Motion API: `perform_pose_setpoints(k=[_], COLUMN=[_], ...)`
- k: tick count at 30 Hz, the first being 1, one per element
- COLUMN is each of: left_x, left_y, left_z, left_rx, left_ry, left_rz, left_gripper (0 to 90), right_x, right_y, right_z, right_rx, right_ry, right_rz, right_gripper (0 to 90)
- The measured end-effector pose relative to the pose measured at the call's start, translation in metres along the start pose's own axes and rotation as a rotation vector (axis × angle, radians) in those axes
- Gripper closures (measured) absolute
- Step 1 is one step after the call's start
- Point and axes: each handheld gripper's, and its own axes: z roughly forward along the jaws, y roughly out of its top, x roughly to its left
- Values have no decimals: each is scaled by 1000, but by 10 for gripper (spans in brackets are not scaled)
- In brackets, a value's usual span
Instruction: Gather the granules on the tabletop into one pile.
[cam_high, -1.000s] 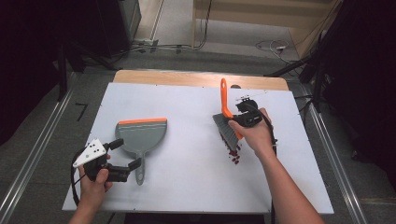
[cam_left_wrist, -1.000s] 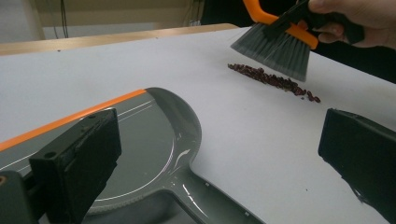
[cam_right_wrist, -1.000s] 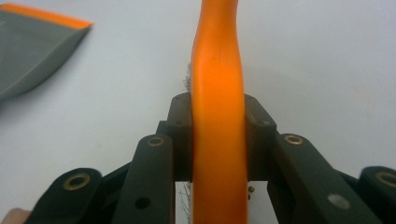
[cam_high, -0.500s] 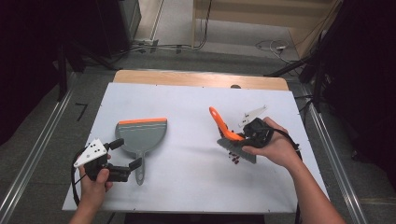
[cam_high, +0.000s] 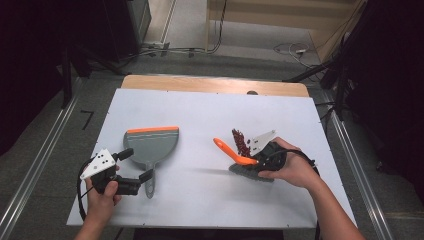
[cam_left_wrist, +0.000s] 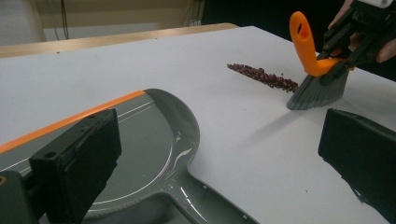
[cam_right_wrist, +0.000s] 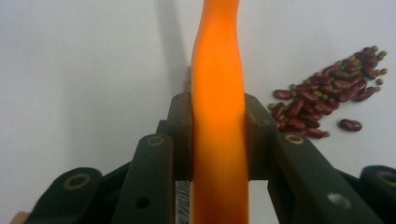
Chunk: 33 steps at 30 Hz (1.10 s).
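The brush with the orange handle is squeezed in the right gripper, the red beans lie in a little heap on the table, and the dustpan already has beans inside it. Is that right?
Not quite. The dustpan has no beans in it; the left gripper view shows its tray bare. The rest holds: the right gripper squeezes the brush by its orange handle, and the red beans lie in a small heap on the table.

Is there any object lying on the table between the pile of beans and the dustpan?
Nothing visible does. Bare white table lies between the red beans and the grey dustpan. The brush, held in the right gripper, sits beside the beans, nearer the person.
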Motion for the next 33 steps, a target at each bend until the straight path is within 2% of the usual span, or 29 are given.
perform_pose_setpoints(k=[3, 9, 10, 12, 15, 17, 25, 33], left_x=[1, 1, 1, 1, 1, 0, 1, 0], left_y=[0, 0, 0, 0, -1, -1, -1, -1], left_z=[0, 1, 1, 1, 1, 1, 2, 2], left_rx=[3, 3, 3, 3, 6, 6, 11, 14], left_ry=[1, -1, -1, -1, -2, -2, -2, -3], left_rz=[0, 1, 1, 2, 3, 3, 5, 8], left_gripper=[0, 0, 0, 0, 0, 0, 0, 0], right_x=[-6, -19, -21, -28, -36, -40, -49, -58], right_y=[-1, -1, 0, 2, 3, 2, 5, 7], right_z=[2, 6, 7, 9, 12, 13, 15, 19], right_rx=[-8, -38, -39, -28, -47, -49, -68, -82], right_ry=[-10, -1, 10, 24, 31, 43, 14, 4], right_rz=[-2, 1, -6, 12, 8, 23, 0, 15], right_gripper=[678, 676, 677, 677, 675, 675, 673, 672])
